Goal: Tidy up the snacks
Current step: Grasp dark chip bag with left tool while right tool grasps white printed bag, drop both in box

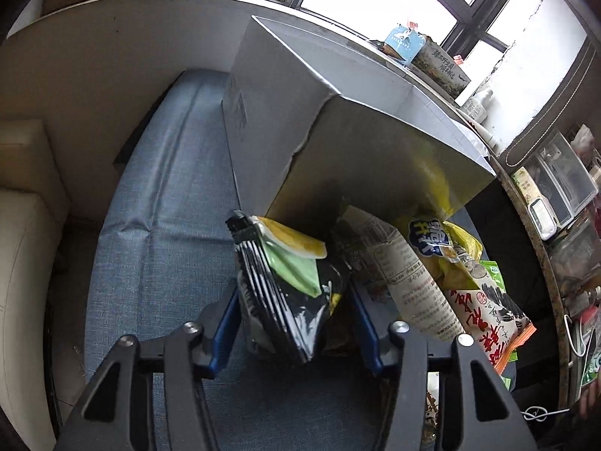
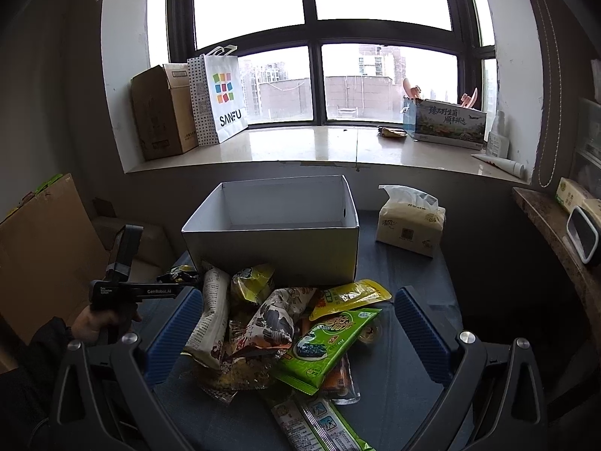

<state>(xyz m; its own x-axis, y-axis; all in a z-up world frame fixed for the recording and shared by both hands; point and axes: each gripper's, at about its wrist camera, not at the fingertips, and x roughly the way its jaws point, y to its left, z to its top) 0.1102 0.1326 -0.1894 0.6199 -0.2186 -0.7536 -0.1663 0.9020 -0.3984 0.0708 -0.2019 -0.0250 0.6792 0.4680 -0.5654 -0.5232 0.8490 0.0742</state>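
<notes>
A white open box (image 2: 270, 240) stands on the blue cloth table (image 2: 413, 270); it also shows in the left wrist view (image 1: 300, 120). Several snack packets lie piled in front of it. My left gripper (image 1: 296, 300) is shut on a black-and-green snack packet (image 1: 289, 285) at the left edge of the pile, near the box's corner; it appears in the right wrist view (image 2: 180, 276). My right gripper (image 2: 296, 323) is open and empty, jaws wide on either side of the pile, over a green seaweed packet (image 2: 323, 345) and a yellow packet (image 2: 349, 297).
A tissue pack (image 2: 411, 221) sits right of the box. A windowsill (image 2: 319, 146) behind holds a cardboard box (image 2: 161, 112), a paper bag (image 2: 221, 94) and a printed carton (image 2: 445, 122). A stone counter (image 2: 556, 233) runs along the right.
</notes>
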